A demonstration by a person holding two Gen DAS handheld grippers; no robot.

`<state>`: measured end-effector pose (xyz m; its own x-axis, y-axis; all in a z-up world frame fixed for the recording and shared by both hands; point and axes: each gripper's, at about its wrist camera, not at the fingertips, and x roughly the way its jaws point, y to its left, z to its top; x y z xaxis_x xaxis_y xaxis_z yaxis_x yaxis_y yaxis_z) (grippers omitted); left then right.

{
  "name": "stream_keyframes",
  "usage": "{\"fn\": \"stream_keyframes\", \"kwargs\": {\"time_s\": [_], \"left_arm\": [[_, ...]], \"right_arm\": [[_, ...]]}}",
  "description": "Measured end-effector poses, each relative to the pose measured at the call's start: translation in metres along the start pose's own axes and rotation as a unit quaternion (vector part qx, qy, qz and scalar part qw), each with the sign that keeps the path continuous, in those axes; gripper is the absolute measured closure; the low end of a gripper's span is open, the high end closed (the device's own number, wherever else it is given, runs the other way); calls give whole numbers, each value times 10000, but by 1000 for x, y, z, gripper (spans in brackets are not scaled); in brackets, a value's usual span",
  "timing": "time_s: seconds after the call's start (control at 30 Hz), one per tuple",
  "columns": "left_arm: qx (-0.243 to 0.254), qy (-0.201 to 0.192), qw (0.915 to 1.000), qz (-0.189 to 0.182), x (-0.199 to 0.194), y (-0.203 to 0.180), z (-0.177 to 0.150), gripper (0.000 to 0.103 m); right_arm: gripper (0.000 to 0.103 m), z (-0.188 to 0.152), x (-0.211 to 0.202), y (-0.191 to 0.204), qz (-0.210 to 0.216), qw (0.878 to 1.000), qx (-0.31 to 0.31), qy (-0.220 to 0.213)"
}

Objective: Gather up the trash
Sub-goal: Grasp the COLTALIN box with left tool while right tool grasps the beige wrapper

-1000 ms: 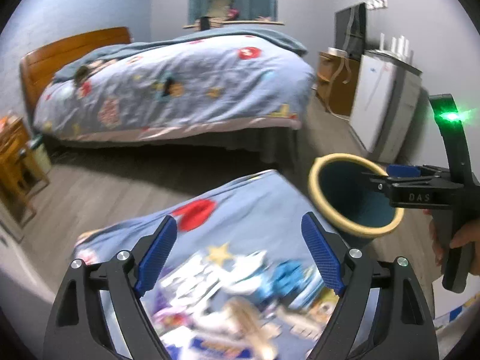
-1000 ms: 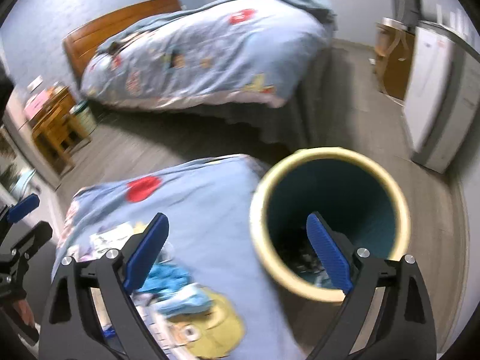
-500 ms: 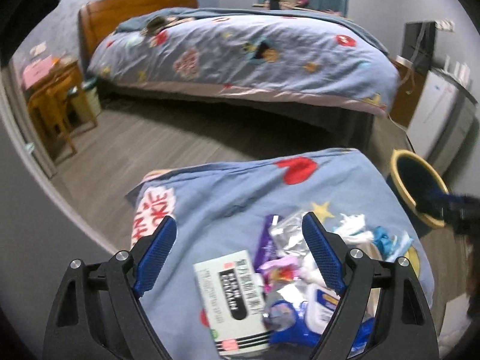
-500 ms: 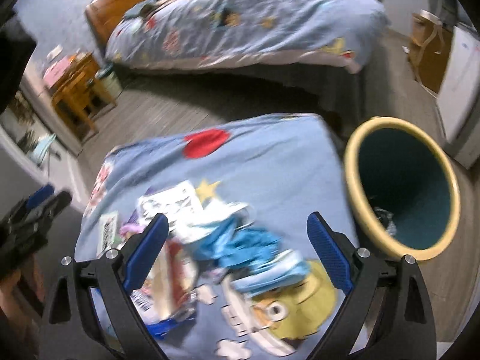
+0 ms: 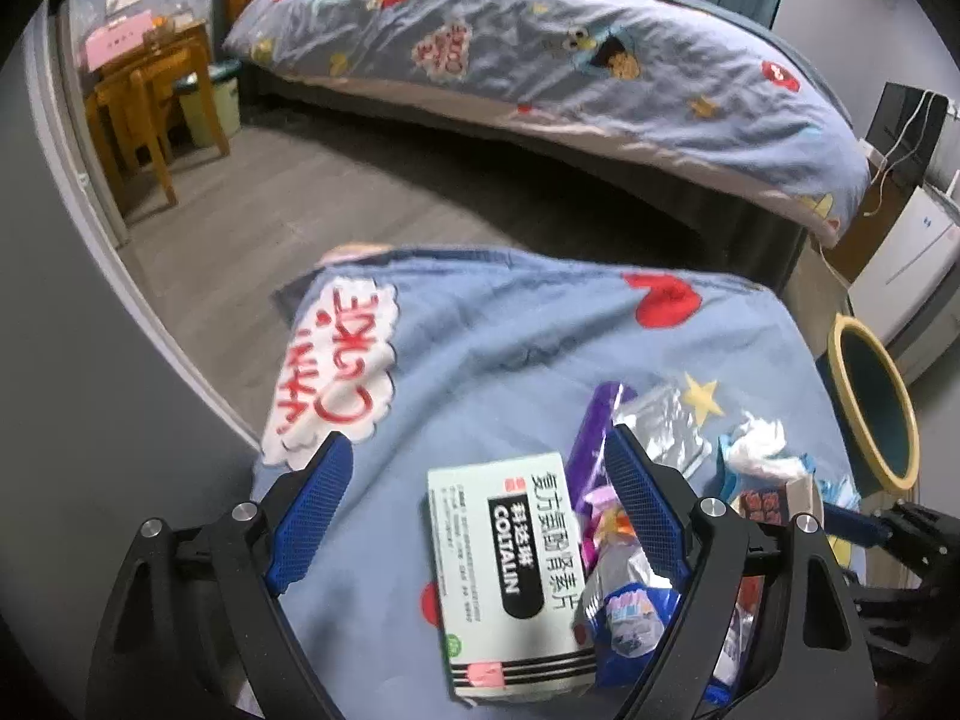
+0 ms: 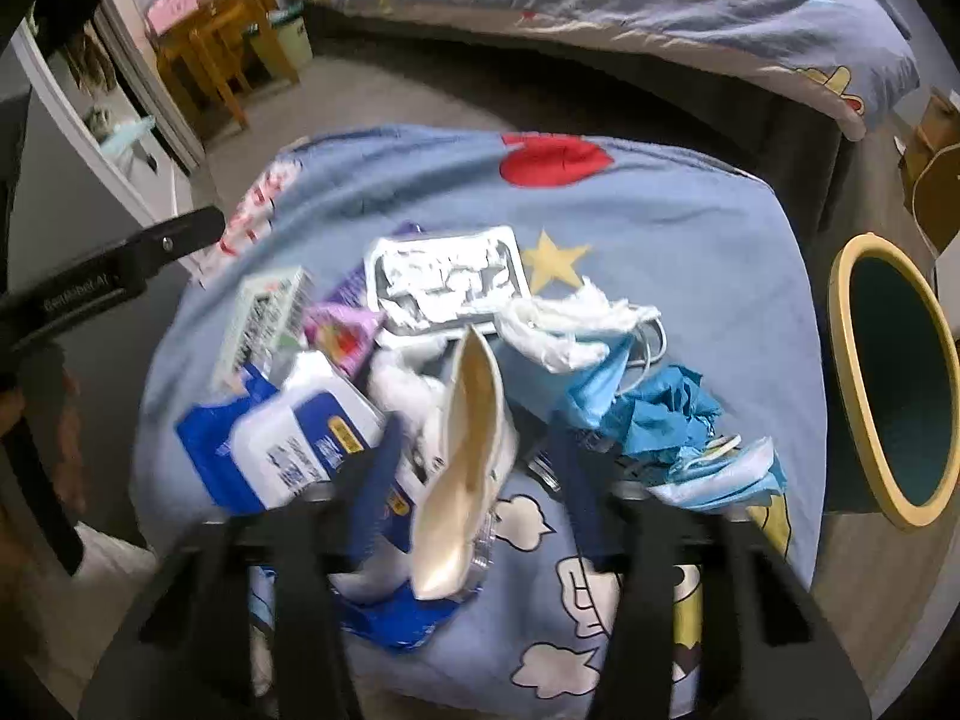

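Observation:
A pile of trash lies on a table covered with a blue cartoon cloth [image 5: 480, 360]. My left gripper [image 5: 474, 498] is open just above a green-white medicine box [image 5: 510, 564], beside a purple wrapper [image 5: 591, 438] and a foil blister pack [image 5: 660, 426]. My right gripper [image 6: 474, 462] is open and blurred, its fingers either side of a cream plastic piece [image 6: 462, 468]. Around it lie a blue-white wipes pack [image 6: 294, 444], the foil blister pack [image 6: 444, 282], white tissue [image 6: 564, 324] and crumpled blue paper [image 6: 654, 420]. A yellow-rimmed teal bin [image 6: 888, 384] stands on the floor at the right, also in the left wrist view [image 5: 870, 408].
A bed with a matching blue duvet [image 5: 570, 54] stands behind the table across a strip of grey floor [image 5: 270, 222]. A wooden desk and chair [image 5: 150, 96] are at the left wall. A white cabinet [image 5: 906, 258] stands behind the bin.
Both grippers have swung left from the bin and down over the trash pile. The right gripper's fingers have narrowed and now straddle the cream piece.

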<state>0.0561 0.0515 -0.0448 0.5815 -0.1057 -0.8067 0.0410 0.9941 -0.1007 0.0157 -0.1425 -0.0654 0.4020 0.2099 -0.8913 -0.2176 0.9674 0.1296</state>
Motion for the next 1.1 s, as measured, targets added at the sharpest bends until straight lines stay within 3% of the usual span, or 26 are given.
{"fn": "stream_keyframes", "kwargs": {"time_s": [0.03,0.13,0.4,0.5,0.67,0.83,1.1], "left_arm": [[32,67,10000,-14,2,-3,-2,17],[153,320,9994,-16,12,-12,-8,17],[36,1295,9916,-65,54,-17,-29,17],[-213,1487,9886,-56,65,-9,-33,17],[-247,1596,9868,-102,74,-4,-37,18],[-139,1598,9868,-214,74,-8,-36,31],[396,1407,9891,175,59,-26,-27,31]], "right_arm": [[80,0,1,-1,-5,10000,-18,10],[89,0,-4,-7,75,9999,60,-85],[91,9,-33,-18,181,9981,165,-573],[91,11,-39,-22,221,9975,180,-648],[91,14,-40,-27,271,9969,247,-691],[91,16,-41,-30,287,9965,312,-718],[91,17,-50,-34,241,9957,349,-823]]}}
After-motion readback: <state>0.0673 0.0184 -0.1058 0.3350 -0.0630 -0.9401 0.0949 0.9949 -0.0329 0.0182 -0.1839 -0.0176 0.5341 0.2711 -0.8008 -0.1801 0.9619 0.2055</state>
